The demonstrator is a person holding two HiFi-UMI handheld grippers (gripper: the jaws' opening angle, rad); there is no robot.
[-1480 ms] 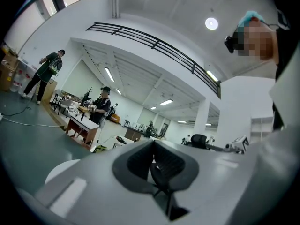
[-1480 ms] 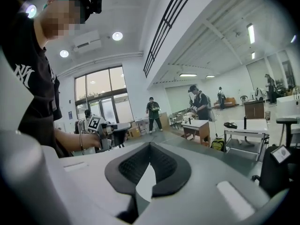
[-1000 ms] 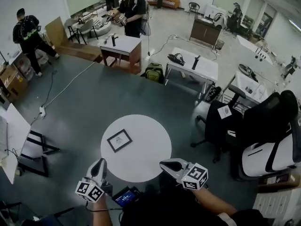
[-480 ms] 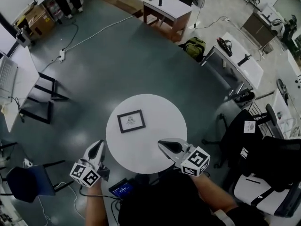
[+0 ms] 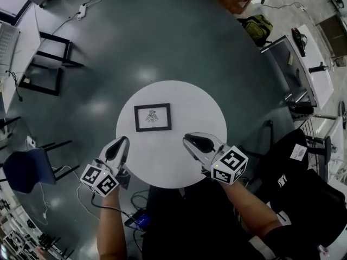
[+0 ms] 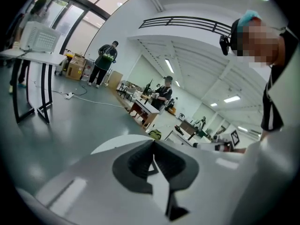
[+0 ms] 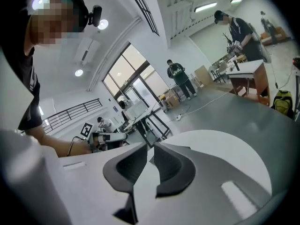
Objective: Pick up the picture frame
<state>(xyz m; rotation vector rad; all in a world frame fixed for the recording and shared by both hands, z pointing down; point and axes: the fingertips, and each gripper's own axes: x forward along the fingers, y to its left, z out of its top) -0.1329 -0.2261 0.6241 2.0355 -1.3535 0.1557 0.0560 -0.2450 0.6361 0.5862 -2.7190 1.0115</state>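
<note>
A small black picture frame (image 5: 152, 117) with a white mat lies flat on the left half of the round white table (image 5: 192, 104). My left gripper (image 5: 124, 141) hovers over the table's near-left edge, a short way below the frame in the head view. Its jaws (image 6: 153, 143) are shut and hold nothing. My right gripper (image 5: 187, 140) reaches over the near-right part of the table, right of the frame. Its jaws (image 7: 151, 147) have just been opening and show a narrow gap with nothing between them. Neither gripper view shows the frame.
A blue chair (image 5: 24, 169) stands at the left and a black office chair (image 5: 303, 194) at the right. Black desk legs (image 5: 51, 58) are at the upper left, white desks (image 5: 306, 53) and a green backpack (image 5: 259, 23) at the upper right. People work far off (image 6: 104, 62).
The head view has tipped down, so the table now sits mid-picture. Both grippers have moved forward over the table's near edge, closer to the frame.
</note>
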